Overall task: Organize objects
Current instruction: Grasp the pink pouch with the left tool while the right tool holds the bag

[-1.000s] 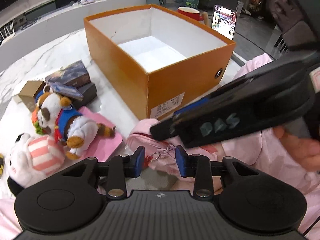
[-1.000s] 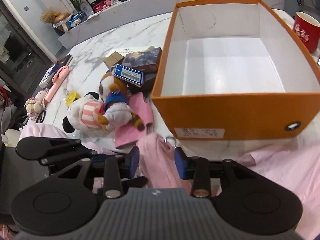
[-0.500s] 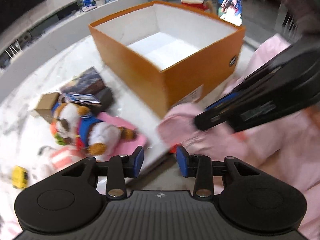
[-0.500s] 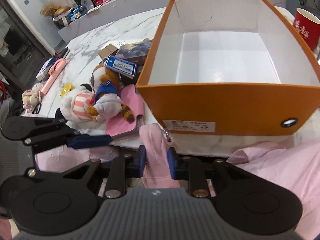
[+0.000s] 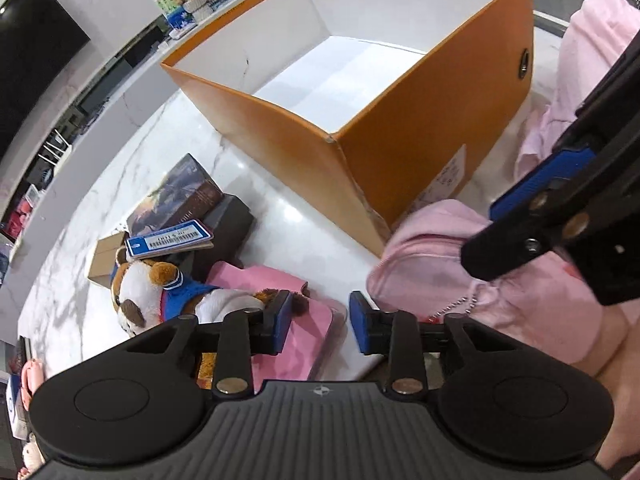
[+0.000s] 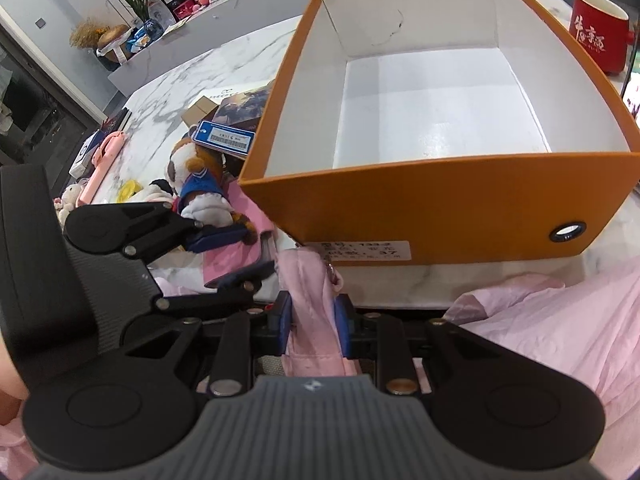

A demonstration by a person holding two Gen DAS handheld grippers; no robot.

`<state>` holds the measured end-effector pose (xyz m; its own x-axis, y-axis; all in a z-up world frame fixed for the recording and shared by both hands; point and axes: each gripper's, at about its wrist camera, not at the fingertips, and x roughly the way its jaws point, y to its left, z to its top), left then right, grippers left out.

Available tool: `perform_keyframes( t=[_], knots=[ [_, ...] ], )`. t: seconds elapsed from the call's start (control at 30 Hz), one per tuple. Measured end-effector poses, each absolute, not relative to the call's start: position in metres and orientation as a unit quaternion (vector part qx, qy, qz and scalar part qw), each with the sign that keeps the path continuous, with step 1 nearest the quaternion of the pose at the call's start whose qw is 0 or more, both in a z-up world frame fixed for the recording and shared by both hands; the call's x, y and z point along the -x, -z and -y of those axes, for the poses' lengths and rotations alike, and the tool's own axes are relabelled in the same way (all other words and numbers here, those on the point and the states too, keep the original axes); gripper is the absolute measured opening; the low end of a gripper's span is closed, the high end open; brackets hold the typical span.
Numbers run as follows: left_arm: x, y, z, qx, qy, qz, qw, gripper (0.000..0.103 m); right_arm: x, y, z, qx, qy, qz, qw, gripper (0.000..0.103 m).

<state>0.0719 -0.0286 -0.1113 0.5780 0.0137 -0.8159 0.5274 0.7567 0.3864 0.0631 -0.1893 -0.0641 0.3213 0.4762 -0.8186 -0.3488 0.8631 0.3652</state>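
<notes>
Pink selfie stick (image 6: 103, 166): lies at the far left of the marble table (image 6: 224, 64), near a small white plush.
Plush dog (image 5: 168, 296): brown and white in a blue top, lying on a flat pink case (image 5: 280, 304); in the right wrist view it sits just left of the box.
Blue barcode card (image 5: 170, 239): rests on top of the dog's head and against a dark box (image 5: 224, 220).
Picture box (image 5: 176, 196): tilted, leaning on the dark box, with a small cardboard box (image 5: 105, 258) beside it.
Left gripper (image 5: 320, 322): fingers spread apart with nothing between them, hovering over the table edge beside the pink case; the right wrist view shows it from the side, its blue pad (image 6: 216, 238) near the dog.
Pink pouch (image 6: 316, 312): soft cloth with a zipper and a bead chain, at the near table edge just in front of the box's labelled corner.
Right gripper (image 6: 316, 330): pinching the pink pouch between its blue pads, closed tight on the cloth.
Orange box (image 6: 460, 200): open, white inside, nothing in it, standing on the table with a white label and a metal eyelet on its near wall.
Red mug (image 6: 598, 36): behind the box at the far right.
Pink cloth (image 6: 560, 320): rumpled, below the table edge at the right.
</notes>
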Motion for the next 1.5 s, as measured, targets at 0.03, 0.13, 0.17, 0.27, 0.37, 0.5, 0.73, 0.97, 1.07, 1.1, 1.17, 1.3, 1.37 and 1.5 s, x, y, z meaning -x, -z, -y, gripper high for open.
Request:
perform_keyframes(
  t=[0.03, 0.13, 0.17, 0.27, 0.37, 0.5, 0.73, 0.97, 1.07, 1.1, 1.17, 1.3, 1.37, 1.5],
  knots=[
    [-0.072, 0.112, 0.028, -0.317, 0.148, -0.429, 0.833, 0.027, -0.063, 0.065, 0.19, -0.064, -0.254, -0.526, 0.809, 0.026],
    [-0.073, 0.111, 0.025, -0.297, 0.143, -0.428, 0.842, 0.018, -0.065, 0.067, 0.19, -0.069, -0.253, -0.529, 0.807, 0.026],
    [-0.073, 0.11, 0.024, -0.293, 0.144, -0.427, 0.843, 0.012, -0.066, 0.067, 0.19, -0.067, -0.253, -0.529, 0.807, 0.026],
    [-0.067, 0.107, 0.023, -0.279, 0.145, -0.425, 0.849, 0.0, -0.066, 0.068, 0.19, -0.065, -0.253, -0.529, 0.808, 0.026],
    [-0.057, 0.104, 0.022, -0.28, 0.134, -0.415, 0.855, 0.0, -0.065, 0.068, 0.19, -0.066, -0.252, -0.528, 0.808, 0.026],
    [-0.046, 0.092, 0.016, -0.258, 0.131, -0.416, 0.862, 0.0, -0.065, 0.068, 0.192, -0.073, -0.249, -0.531, 0.807, 0.026],
    [-0.047, 0.101, 0.016, -0.318, 0.113, -0.419, 0.843, 0.019, -0.071, 0.063, 0.189, -0.067, -0.25, -0.546, 0.797, 0.026],
    [-0.059, 0.115, 0.025, -0.331, 0.115, -0.419, 0.837, 0.038, -0.07, 0.064, 0.189, -0.074, -0.249, -0.546, 0.796, 0.028],
    [-0.065, 0.125, 0.027, -0.339, 0.109, -0.427, 0.831, 0.033, -0.07, 0.065, 0.191, -0.078, -0.249, -0.546, 0.796, 0.029],
    [-0.064, 0.125, 0.027, -0.339, 0.109, -0.423, 0.833, 0.029, -0.069, 0.065, 0.191, -0.078, -0.249, -0.545, 0.797, 0.029],
    [-0.062, 0.123, 0.027, -0.333, 0.108, -0.418, 0.839, 0.022, -0.068, 0.066, 0.193, -0.079, -0.248, -0.543, 0.798, 0.031],
    [-0.053, 0.115, 0.025, -0.313, 0.108, -0.411, 0.85, 0.005, -0.066, 0.068, 0.194, -0.085, -0.247, -0.544, 0.797, 0.031],
    [-0.047, 0.106, 0.023, -0.295, 0.11, -0.407, 0.857, 0.004, -0.066, 0.067, 0.193, -0.082, -0.247, -0.544, 0.798, 0.031],
    [-0.031, 0.089, 0.019, -0.268, 0.113, -0.394, 0.872, 0.003, -0.063, 0.063, 0.192, -0.079, -0.25, -0.541, 0.799, 0.03]
  ],
)
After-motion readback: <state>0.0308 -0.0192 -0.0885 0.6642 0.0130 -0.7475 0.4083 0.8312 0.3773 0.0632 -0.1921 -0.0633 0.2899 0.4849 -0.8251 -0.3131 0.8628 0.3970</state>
